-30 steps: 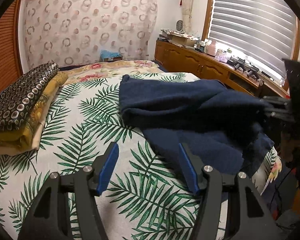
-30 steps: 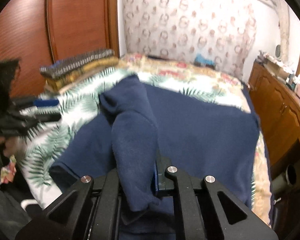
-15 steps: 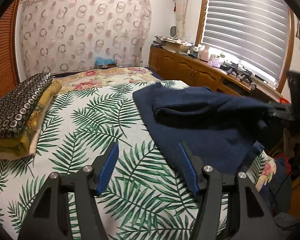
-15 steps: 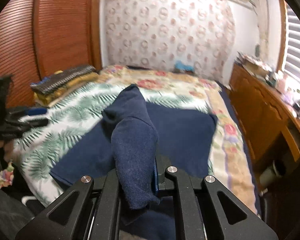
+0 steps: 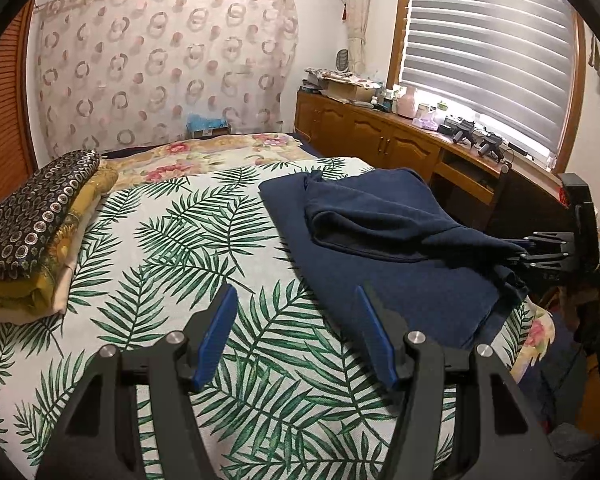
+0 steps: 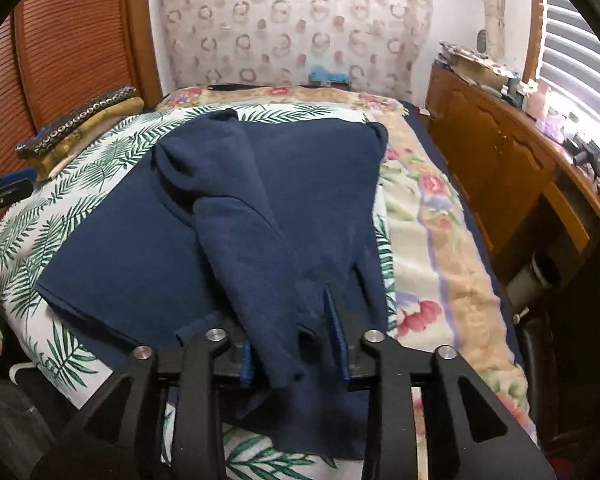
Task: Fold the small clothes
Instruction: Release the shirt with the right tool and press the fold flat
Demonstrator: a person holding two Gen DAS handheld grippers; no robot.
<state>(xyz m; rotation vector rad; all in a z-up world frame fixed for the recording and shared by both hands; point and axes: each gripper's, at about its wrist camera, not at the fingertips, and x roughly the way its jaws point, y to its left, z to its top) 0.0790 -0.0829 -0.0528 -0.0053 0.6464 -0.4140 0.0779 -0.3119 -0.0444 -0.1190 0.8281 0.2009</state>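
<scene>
The right gripper [image 6: 292, 340], part open, has the blue sweater's [image 6: 228, 184] sleeve loosely between its fingers; the left gripper [image 5: 296, 336] is wide open, empty, farther off.

No writing, label, brand or number can be read in either view (the boxes and small items on the wooden cabinet [image 5: 380, 136] are too small and blurred to make out any print).
</scene>
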